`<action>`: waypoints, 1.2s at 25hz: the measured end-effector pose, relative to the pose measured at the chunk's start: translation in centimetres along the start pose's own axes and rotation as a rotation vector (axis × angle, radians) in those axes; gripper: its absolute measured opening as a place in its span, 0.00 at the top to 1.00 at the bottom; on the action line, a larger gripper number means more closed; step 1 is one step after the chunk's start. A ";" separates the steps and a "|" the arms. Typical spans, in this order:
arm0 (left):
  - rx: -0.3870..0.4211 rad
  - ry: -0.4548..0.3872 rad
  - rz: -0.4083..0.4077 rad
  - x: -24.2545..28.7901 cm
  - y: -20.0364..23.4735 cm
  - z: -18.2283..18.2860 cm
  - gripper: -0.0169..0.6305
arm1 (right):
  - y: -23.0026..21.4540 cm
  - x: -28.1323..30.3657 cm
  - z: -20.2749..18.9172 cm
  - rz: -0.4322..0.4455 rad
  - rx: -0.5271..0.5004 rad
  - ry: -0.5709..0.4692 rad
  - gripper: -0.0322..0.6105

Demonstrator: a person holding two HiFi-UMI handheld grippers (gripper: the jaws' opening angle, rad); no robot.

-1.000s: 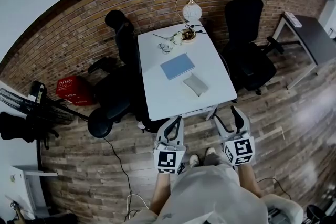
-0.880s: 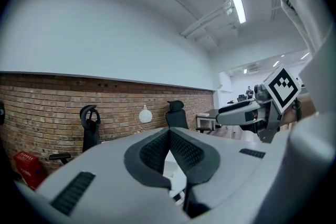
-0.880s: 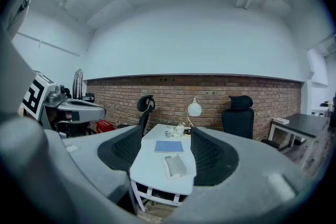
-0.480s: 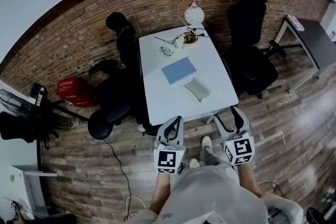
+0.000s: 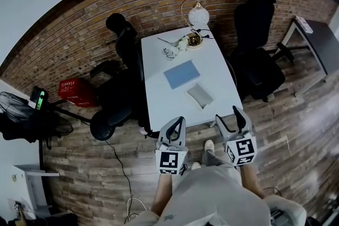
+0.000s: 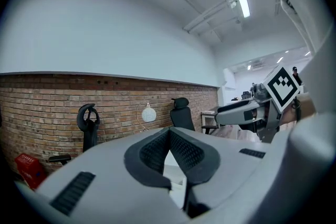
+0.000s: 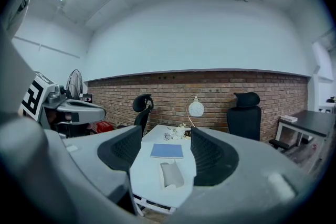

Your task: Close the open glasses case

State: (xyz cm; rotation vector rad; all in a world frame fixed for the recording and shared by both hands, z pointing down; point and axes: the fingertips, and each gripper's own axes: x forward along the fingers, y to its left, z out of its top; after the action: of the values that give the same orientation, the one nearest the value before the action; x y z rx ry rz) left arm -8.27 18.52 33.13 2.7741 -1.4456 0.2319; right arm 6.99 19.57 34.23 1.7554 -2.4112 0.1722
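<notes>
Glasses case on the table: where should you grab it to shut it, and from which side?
Best guess: take the grey glasses case by a long edge of its open lid. It lies lengthwise, pointing away, near the front edge of the white table, so come from that edge. The right gripper, fingers apart, faces it.

table (image 5: 159, 95): plain white
glasses case (image 5: 199, 96): light grey, pretty much one flat tone
notebook (image 5: 181, 74): pale blue
wall (image 5: 106, 5): reddish-brown brick pattern
floor (image 5: 296, 119): brown wood planks, kinda streaky
office chair (image 5: 258, 55): black
crate (image 5: 76, 91): red
left gripper (image 5: 179, 120) and right gripper (image 5: 228, 115): grey, with black-and-white square markers on the cubes
</notes>
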 end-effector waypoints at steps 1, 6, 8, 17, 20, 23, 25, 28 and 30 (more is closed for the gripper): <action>0.004 -0.006 0.002 0.6 0.1 0.2 0.97 | -0.4 0.4 0.1 0.003 0.001 0.000 0.49; 0.015 -0.020 0.014 3.5 0.7 1.0 0.97 | -2.3 2.8 0.6 0.022 0.000 -0.003 0.49; 0.007 0.001 0.025 4.5 1.0 0.7 0.97 | -3.1 3.8 0.7 0.028 0.000 -0.003 0.49; 0.006 0.025 0.068 8.8 1.9 1.2 0.97 | -6.2 7.8 1.5 0.077 0.002 0.001 0.49; 0.010 0.029 0.084 10.3 1.8 1.5 0.97 | -7.6 8.9 1.5 0.095 0.003 0.001 0.49; 0.022 0.012 0.098 11.8 1.8 2.1 0.97 | -8.8 10.1 1.8 0.114 0.002 -0.002 0.49; 0.022 0.014 0.112 12.6 1.9 2.3 0.97 | -9.5 10.9 2.0 0.128 -0.001 -0.007 0.49; 0.014 0.034 0.138 13.7 2.1 2.2 0.97 | -10.4 12.0 2.5 0.154 -0.009 -0.014 0.49; 0.015 0.037 0.152 14.4 2.1 2.4 0.97 | -11.1 12.7 2.7 0.164 -0.006 -0.015 0.49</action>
State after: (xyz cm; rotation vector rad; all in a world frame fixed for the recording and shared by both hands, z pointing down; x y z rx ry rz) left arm -1.53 5.44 32.54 2.6576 -1.6541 0.2947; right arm 13.58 3.85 34.04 1.5605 -2.5628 0.1710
